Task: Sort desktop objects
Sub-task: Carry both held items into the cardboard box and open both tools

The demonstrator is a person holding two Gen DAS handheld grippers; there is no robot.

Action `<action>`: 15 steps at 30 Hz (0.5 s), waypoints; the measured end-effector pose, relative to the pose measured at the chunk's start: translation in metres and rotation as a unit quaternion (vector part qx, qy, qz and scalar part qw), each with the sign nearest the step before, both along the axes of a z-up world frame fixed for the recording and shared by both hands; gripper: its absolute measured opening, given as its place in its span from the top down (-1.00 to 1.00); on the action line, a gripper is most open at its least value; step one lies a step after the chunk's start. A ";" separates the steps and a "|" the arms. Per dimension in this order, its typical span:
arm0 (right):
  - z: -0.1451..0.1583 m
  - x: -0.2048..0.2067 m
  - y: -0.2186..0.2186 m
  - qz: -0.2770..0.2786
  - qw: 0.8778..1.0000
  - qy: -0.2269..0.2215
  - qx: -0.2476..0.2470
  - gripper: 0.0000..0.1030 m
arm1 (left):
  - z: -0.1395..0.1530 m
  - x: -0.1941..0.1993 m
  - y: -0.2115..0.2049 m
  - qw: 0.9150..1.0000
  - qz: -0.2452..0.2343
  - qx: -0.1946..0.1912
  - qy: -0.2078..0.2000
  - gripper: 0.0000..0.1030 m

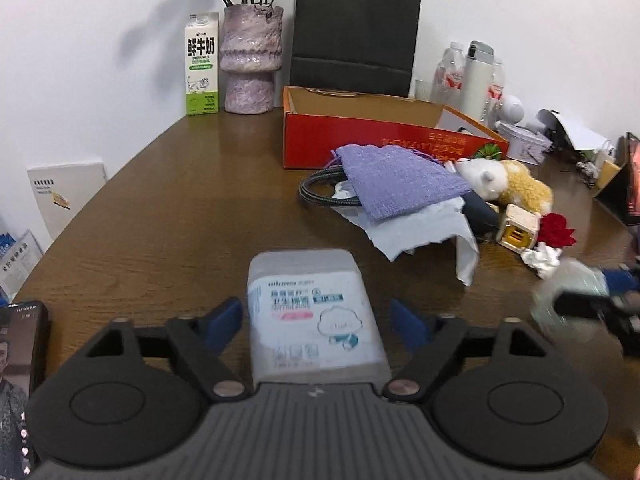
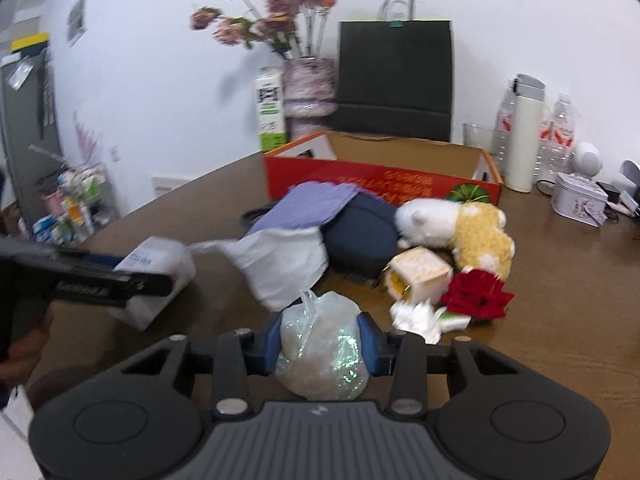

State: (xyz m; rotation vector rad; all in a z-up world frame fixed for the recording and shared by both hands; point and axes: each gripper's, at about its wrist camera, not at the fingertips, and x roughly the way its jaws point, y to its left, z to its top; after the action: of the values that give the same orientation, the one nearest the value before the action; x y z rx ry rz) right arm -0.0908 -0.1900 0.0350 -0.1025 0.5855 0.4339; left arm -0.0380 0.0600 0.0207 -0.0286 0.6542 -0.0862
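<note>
Crumpled plastic bag between fingers.

Left gripper wide — right gripper clamped

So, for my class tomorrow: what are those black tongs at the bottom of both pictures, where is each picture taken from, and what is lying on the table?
There is no robot here. A person holds one pair of hand-operated tongs in each hand, and each has a camera looking forward along its two blue-padded fingers. One picture looks out from the left tongs, the other from the right tongs.

The left tongs straddle a white pack of tissues with gaps either side, so they are open. The right tongs are shut on a crumpled clear plastic bag.

On the brown table lies a jumble: a purple cloth, a plush toy, a red flower and an open red cardboard box.
</note>
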 end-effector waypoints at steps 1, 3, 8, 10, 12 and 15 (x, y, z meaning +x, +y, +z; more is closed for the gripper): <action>-0.001 -0.002 0.004 -0.003 1.000 -0.001 -0.010 0.25 | -0.003 0.004 -0.002 1.000 0.009 0.003 0.006 -0.51; -0.003 -0.006 0.009 -0.018 0.999 -0.006 -0.030 0.27 | -0.008 0.010 -0.003 1.000 0.018 0.005 0.014 -0.30; 0.011 -0.025 -0.003 -0.033 0.999 -0.035 -0.014 0.33 | 0.008 -0.016 -0.003 1.000 0.028 0.010 -0.007 -0.29; 0.020 -0.023 -0.017 -0.056 0.997 -0.049 0.002 0.36 | 0.030 -0.028 0.004 0.998 0.046 0.000 -0.043 -0.29; 0.032 -0.011 -0.033 -0.069 0.996 -0.053 0.034 0.40 | 0.056 -0.024 0.011 0.996 0.048 -0.024 -0.070 -0.29; 0.064 0.028 -0.050 -0.071 0.993 -0.058 0.078 0.41 | 0.084 0.004 0.008 0.993 0.041 -0.039 -0.102 -0.29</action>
State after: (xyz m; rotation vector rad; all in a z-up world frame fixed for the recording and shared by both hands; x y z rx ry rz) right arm -0.0630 -0.2405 0.0992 0.0634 0.4387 0.3309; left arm -0.0344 0.0684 0.1051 -0.1196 0.4438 -0.0339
